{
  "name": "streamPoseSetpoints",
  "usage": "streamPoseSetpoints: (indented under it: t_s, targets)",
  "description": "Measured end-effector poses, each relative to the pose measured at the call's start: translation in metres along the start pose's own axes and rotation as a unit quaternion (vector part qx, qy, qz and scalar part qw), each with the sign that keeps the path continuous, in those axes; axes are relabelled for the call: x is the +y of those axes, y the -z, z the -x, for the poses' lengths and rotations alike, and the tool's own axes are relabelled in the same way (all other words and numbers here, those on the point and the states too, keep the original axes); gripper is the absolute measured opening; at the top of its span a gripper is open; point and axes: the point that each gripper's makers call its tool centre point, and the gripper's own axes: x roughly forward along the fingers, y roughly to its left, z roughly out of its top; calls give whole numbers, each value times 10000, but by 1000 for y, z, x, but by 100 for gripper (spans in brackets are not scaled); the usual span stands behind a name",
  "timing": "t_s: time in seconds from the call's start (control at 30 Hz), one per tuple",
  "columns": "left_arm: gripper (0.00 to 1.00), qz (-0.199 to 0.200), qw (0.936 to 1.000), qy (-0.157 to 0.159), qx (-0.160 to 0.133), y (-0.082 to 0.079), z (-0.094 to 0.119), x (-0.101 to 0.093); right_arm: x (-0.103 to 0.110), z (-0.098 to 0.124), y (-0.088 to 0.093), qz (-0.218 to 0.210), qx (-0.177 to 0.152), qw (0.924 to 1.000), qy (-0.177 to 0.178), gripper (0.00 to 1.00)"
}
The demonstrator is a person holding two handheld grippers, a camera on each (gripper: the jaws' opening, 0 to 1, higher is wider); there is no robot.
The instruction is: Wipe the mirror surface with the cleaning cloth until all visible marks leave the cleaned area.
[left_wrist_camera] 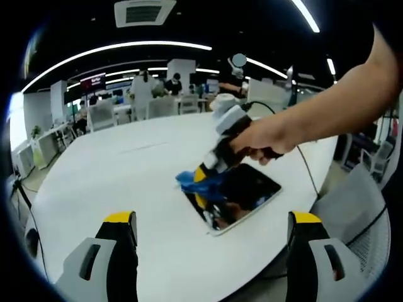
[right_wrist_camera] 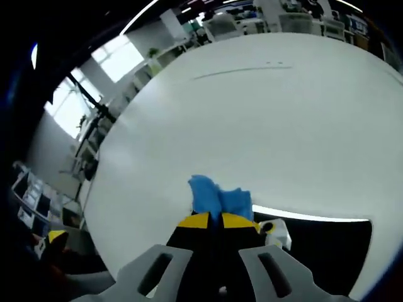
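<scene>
A dark rectangular mirror with a pale rim lies on the white table. My right gripper, held in a person's hand, is shut on a blue cloth and presses it at the mirror's left end. In the right gripper view the blue cloth bunches between the yellow-tipped jaws of my right gripper, with the mirror dark to the lower right. My left gripper hovers in front of the mirror, jaws wide apart and holding nothing.
The person's arm reaches in from the upper right. A cable trails across the table toward its right edge. A grey chair stands at the lower right. Office desks and chairs line the background.
</scene>
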Motion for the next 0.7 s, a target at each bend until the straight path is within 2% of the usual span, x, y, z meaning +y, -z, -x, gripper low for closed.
streamPoseSetpoints:
  t_s: [0.23, 0.5, 0.7]
  targets:
    - [99, -11, 10000, -10, 18, 1, -1, 1, 2, -3, -3, -306, 26, 9995, -99, 0]
    - [99, -52, 10000, -22, 42, 2, -1, 3, 1, -5, -3, -329, 10, 9994, -67, 0]
    - [99, -50, 10000, -9, 48, 3, -1, 2, -3, 1, 5, -505, 142, 9986, -58, 0]
